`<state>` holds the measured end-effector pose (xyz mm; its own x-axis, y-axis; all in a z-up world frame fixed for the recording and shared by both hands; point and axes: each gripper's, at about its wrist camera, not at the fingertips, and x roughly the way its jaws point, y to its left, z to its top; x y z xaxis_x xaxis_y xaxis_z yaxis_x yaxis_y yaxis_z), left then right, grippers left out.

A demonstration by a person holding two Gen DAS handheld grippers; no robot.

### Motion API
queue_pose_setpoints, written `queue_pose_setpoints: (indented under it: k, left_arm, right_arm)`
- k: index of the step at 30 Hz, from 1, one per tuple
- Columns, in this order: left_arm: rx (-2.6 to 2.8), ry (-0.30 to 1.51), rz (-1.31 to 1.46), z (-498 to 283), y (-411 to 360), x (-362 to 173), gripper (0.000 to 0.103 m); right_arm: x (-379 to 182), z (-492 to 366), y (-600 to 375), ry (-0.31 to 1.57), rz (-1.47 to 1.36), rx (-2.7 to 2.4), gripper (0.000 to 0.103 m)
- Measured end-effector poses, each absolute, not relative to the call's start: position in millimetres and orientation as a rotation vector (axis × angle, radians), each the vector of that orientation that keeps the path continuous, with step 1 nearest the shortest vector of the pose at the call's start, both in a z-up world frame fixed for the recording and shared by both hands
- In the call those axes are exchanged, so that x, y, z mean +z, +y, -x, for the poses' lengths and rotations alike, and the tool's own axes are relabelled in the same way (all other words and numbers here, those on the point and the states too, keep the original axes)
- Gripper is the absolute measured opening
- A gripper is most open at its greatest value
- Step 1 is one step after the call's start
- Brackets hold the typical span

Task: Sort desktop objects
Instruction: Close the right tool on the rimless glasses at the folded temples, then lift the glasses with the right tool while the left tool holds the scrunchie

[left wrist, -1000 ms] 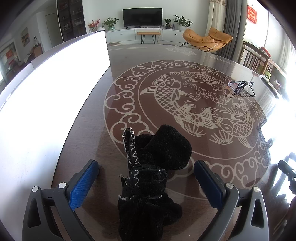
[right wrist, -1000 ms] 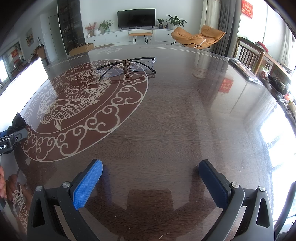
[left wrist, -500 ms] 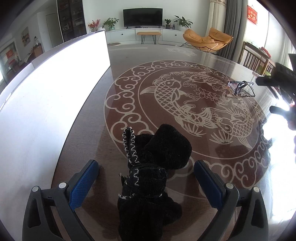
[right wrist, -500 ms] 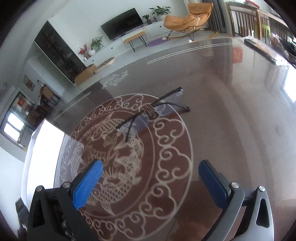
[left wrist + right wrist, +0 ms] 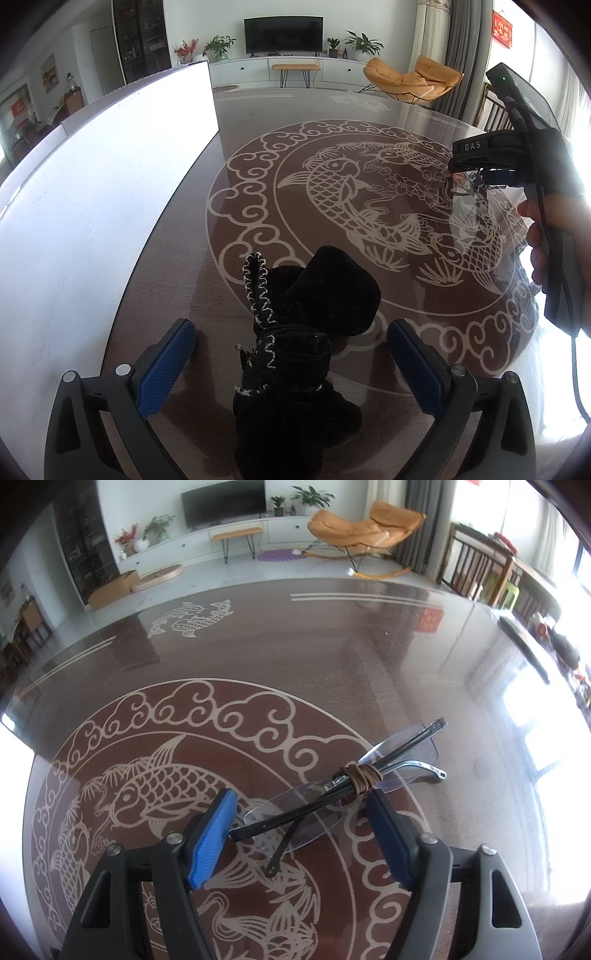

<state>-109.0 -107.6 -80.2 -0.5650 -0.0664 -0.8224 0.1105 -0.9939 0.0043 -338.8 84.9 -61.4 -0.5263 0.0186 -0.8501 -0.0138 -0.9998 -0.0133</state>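
Observation:
A black fuzzy glove [image 5: 306, 332] with white stitching lies on the table between the fingers of my left gripper [image 5: 291, 350], which is open around it without touching. Folded rimless glasses [image 5: 340, 786], bound with brown cord at the middle, lie on the table's fish pattern. My right gripper [image 5: 299, 830] is open, its blue pads either side of the glasses' near end and partly closed in. In the left wrist view the right gripper [image 5: 480, 173] sits over the glasses at the far right, held by a hand.
A large white box [image 5: 92, 206] stands along the left side of the dark table [image 5: 369, 664]. A dark flat object [image 5: 524, 642] lies near the table's far right edge. Chairs stand beyond it.
My right gripper has swung over and down to the glasses, and its jaws have narrowed around them. My left gripper and the glove have not moved.

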Motion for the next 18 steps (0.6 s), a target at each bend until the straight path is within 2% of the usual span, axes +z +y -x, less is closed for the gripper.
queue_pose_setpoints:
  k: [7, 18]
  left_arm:
    - [-2.693, 0.073, -1.412, 110, -108, -81, 0.103]
    - [-2.691, 0.071, -1.409, 110, -107, -81, 0.103]
  right_arm:
    - [-65, 291, 79, -0.157, 1.498, 2.926, 0.056]
    - [-75, 124, 100, -0.302, 1.563, 3.077, 0.057]
